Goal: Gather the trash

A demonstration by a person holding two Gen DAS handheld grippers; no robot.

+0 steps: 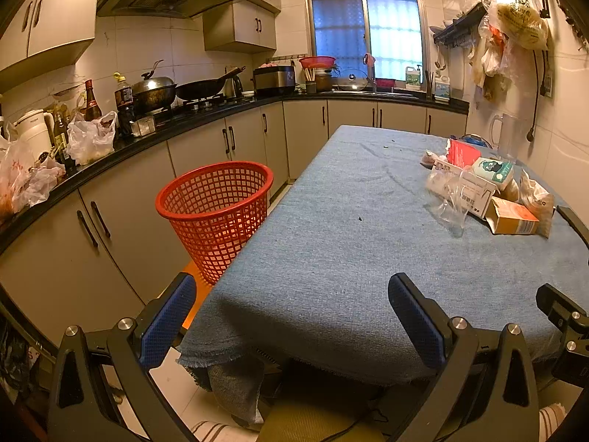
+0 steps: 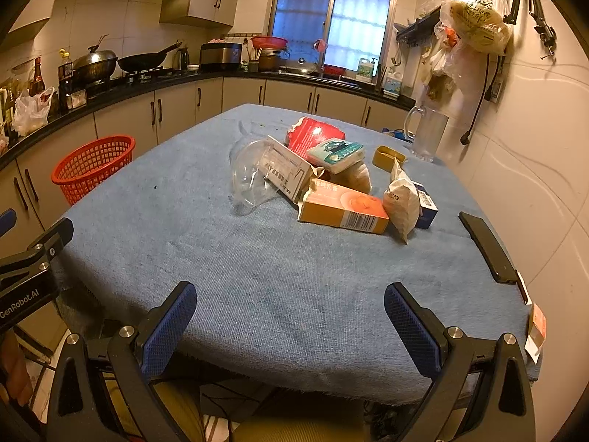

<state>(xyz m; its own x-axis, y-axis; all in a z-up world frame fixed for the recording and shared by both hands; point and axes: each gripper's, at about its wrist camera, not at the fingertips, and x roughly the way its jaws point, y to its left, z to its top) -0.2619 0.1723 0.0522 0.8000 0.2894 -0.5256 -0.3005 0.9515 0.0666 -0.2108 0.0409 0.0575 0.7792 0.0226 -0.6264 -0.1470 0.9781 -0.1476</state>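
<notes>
Both tongs spread wide, empty: left gripper at near table edge, right gripper facing trash

Trash: heap of cartons, packets, crumpled clear plastic on blue tablecloth, well apart from both grippers

Risks: orange cardboard carton props neighbours, pulling it may topple heap; clear plastic likely slips from pads; drop may miss bin

Red plastic mesh basket beside table's left edge, looks empty; tall clear glass mug near wall, seemingly empty

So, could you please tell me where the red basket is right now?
The red basket stands off the table's left edge, in front of the lower cabinets, across from the trash pile.
</notes>
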